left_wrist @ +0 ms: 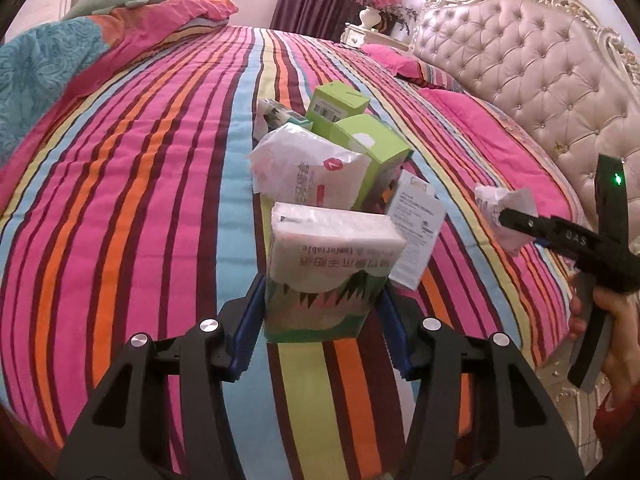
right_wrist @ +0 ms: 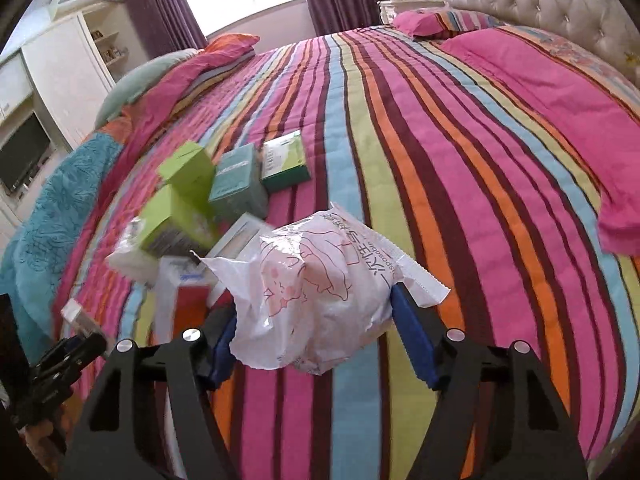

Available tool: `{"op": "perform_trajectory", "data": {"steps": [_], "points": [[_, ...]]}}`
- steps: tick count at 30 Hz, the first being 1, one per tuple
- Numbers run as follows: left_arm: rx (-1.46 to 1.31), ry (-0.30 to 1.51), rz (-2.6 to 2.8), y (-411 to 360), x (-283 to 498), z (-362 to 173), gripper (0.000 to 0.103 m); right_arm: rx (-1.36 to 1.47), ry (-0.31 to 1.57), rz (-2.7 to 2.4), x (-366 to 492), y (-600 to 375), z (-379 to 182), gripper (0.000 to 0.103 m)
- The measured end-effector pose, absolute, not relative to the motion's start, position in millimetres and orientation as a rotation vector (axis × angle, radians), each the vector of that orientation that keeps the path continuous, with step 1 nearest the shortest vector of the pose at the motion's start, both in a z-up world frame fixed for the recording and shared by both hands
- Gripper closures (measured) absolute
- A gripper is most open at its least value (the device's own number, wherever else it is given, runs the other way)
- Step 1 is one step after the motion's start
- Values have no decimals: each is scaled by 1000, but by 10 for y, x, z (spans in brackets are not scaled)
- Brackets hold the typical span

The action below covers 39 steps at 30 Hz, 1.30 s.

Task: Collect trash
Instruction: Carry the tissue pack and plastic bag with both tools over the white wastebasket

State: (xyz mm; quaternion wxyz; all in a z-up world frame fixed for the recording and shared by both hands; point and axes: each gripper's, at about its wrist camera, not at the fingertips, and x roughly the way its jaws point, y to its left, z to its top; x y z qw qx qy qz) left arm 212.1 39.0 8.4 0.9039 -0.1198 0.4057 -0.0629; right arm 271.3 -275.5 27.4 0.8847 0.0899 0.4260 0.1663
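Note:
My left gripper is shut on a tissue pack, white on top with a green printed base, held just above the striped bed. Beyond it lies a pile of trash: a crumpled white wrapper, green boxes and a white leaflet. My right gripper is shut on a crumpled white plastic bag with a pink cartoon print. It also shows at the right of the left wrist view. The same pile shows left of the bag, with green boxes and teal boxes.
The striped bedspread covers the whole bed. A tufted headboard and pink pillows are at the right. A folded blue and pink duvet lies at the far left. A nightstand with a vase stands behind.

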Motion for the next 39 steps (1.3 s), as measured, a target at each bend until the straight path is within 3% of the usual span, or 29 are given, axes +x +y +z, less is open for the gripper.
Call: {"op": "perform_trajectory", "data": {"steps": [18, 39], "points": [[-130, 913, -265, 129, 542, 46, 51, 148, 895, 461, 917, -2621, 313, 37], [-258, 1520, -342, -215, 401, -1441, 51, 403, 1574, 369, 628, -2136, -1482, 37]]}}
